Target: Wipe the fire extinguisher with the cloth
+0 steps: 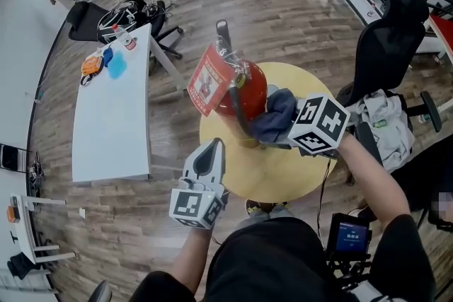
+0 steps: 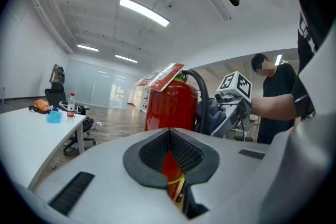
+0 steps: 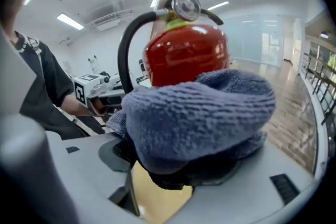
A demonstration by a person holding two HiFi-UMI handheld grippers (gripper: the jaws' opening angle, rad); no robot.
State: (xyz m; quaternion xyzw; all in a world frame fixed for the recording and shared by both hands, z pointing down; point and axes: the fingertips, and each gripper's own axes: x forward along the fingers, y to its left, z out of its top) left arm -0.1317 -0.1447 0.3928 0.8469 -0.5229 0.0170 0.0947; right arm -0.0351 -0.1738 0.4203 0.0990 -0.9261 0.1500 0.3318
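- Head view: the red fire extinguisher (image 1: 248, 92) stands upright on a round yellow table (image 1: 283, 177), toward the far edge. Everything else here is placed relative to it.
- The right gripper (image 1: 282, 132) is just beside its right side w/ a blue-grey cloth (image 1: 277, 115) bunched btwn gripper and cylinder. The cloth looks to be touching the red body and the black hose (image 1: 237, 109).
- The left gripper (image 1: 215, 146) is near-left of it, tips aimed at it, close but apart.
- The left gripper view settles that one's jaws: pads pressed together, nothing in them, and a sliver of red shows thru the notch underneath. From the head view you only get the top of the tool, so no way to read that there.
- Right gripper view: jaws wide apart, w/ the cloth heaped across the pads and covering most of them. It's not clamped afaict, and yellow tabletop shows thru the gap below it.
- That view also gives the extinguisher's top up close, incl. the pressure gauge (image 3: 186, 6), w/ the hose arcing down its left. The head view is too small for that detail.
- The red-and-white tag (image 1: 207, 81) hangs off its upper left in the head view. In the left gripper view it sticks out flat like a card.
- Only the head view shows the white desk (image 1: 113, 124) well left of it and the black office chair (image 1: 388, 46) well to its right.
- Only the left gripper view shows a 2nd person in a black top (image 2: 275, 84) behind it, past the right gripper.
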